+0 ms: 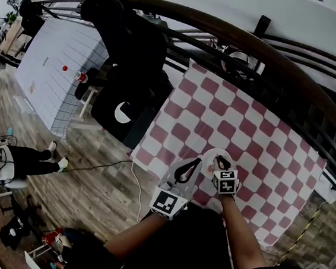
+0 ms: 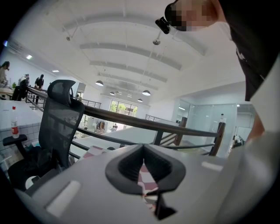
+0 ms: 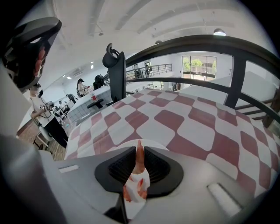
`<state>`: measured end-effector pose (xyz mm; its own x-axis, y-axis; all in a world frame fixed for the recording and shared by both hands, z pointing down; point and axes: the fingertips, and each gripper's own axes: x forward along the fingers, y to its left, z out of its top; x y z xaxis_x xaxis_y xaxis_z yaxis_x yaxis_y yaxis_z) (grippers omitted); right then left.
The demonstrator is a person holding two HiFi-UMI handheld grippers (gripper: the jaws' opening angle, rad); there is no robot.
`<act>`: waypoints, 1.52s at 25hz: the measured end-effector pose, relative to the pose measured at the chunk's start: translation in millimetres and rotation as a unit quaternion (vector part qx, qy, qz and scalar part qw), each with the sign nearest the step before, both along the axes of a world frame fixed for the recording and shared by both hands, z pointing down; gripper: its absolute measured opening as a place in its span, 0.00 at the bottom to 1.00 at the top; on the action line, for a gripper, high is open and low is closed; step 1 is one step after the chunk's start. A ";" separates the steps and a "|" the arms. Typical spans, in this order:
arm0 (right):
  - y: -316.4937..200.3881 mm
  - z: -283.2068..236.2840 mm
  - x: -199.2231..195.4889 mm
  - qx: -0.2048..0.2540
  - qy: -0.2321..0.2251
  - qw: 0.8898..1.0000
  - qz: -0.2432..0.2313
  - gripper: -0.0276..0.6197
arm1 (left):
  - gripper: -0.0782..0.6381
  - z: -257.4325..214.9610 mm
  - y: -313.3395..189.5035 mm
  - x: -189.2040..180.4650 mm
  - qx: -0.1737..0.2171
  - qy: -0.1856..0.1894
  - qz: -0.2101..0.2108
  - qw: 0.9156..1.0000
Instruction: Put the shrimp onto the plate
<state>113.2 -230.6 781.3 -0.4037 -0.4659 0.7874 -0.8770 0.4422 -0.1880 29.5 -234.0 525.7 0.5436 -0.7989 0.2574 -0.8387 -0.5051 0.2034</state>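
A red-and-white checked cloth [image 1: 257, 140] covers the table. On it, near the front edge, lies a white plate [image 1: 209, 155]. My right gripper [image 1: 220, 162] hangs over the plate and is shut on an orange-pink shrimp [image 3: 138, 161], which stands upright between the pads. The shrimp's lower part [image 3: 132, 190] shows against the white plate [image 3: 142, 181] below. My left gripper [image 1: 189, 169] is beside it at the plate's left edge, shut with nothing in it; only checked cloth [image 2: 146, 183] shows through its jaws.
A black office chair [image 1: 130, 43] stands at the table's far left corner. A dark curved railing [image 1: 272, 49] runs behind the table. A white gridded table [image 1: 53, 59] with a red-capped bottle [image 1: 80, 77] is at left; a seated person [image 1: 16, 160] is on the wooden floor.
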 end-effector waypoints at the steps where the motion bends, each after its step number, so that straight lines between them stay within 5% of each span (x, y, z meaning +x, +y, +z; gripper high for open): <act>1: -0.9 1.8 0.0 -0.002 0.001 1.000 -0.003 0.13 | 0.12 1.7 0.2 -0.3 -0.003 0.000 -0.002 1.000; 20: 3.0 12.9 -7.0 -0.015 0.012 0.999 -0.036 0.14 | 0.12 -1.2 9.9 -11.4 -0.010 -0.001 -0.020 1.000; 38: 8.8 -4.8 0.6 0.020 0.007 0.999 -0.031 0.12 | 0.12 -3.5 30.9 -5.5 0.002 -0.007 -0.002 1.000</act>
